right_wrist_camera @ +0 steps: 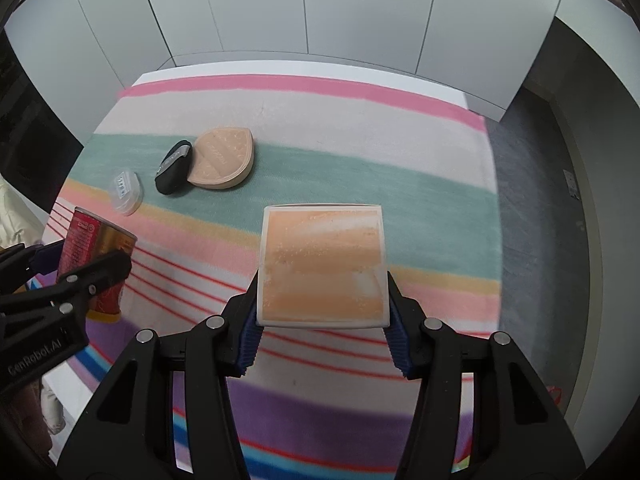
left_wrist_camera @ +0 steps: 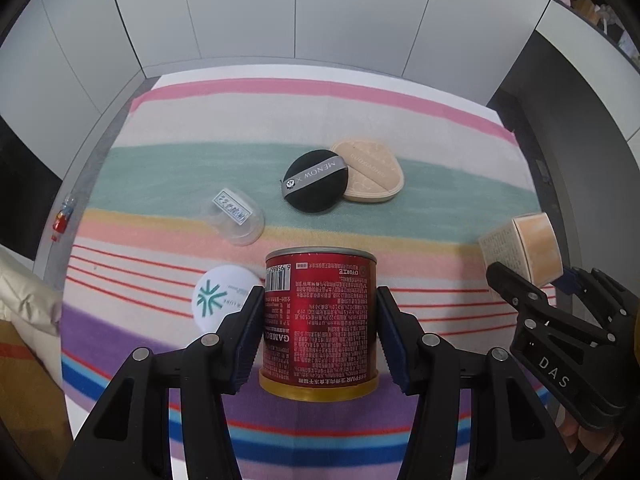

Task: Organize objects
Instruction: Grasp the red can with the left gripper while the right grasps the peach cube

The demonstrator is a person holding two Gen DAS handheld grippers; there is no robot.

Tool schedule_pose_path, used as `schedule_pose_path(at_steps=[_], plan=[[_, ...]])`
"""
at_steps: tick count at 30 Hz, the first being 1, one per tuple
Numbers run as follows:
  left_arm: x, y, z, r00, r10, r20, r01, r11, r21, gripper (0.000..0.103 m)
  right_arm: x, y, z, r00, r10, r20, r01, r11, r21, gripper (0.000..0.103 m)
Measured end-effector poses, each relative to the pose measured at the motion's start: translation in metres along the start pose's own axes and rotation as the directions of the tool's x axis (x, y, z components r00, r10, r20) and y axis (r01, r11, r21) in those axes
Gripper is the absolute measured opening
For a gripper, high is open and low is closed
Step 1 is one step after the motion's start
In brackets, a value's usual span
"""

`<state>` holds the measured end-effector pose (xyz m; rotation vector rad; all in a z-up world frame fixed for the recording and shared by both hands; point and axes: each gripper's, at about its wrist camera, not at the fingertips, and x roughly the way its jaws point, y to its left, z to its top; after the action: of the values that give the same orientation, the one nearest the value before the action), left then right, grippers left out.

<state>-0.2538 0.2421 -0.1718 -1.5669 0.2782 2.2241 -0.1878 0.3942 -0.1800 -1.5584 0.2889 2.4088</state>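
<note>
My left gripper (left_wrist_camera: 320, 320) is shut on a red can (left_wrist_camera: 320, 320) with a gold rim, held upside down above the striped cloth (left_wrist_camera: 240, 128); the can also shows in the right wrist view (right_wrist_camera: 94, 256). My right gripper (right_wrist_camera: 322, 304) is shut on an orange box (right_wrist_camera: 323, 266) with a white edge, also seen at the right of the left wrist view (left_wrist_camera: 528, 246). A black puff (left_wrist_camera: 316, 182), a beige puff (left_wrist_camera: 374, 176), a clear plastic case (left_wrist_camera: 238, 216) and a white round compact (left_wrist_camera: 224, 296) lie on the cloth.
The striped cloth covers a table that stands against white wall panels (left_wrist_camera: 300, 12). A dark grey floor strip (right_wrist_camera: 532, 200) runs along the right side. A cream cushion (left_wrist_camera: 24, 292) lies at the left edge.
</note>
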Motion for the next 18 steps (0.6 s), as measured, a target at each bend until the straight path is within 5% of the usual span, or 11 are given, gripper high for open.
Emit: schedule_pose_path(at_steps=[18], plan=[[-0.107, 0.007, -0.044, 0.993, -0.006, 0.122, 0.005, 1.000, 0.004, 0.054, -0.119, 0.011, -0.038, 0.996, 0.002, 0.094, 0.000, 1.000, -0.022, 0.055]])
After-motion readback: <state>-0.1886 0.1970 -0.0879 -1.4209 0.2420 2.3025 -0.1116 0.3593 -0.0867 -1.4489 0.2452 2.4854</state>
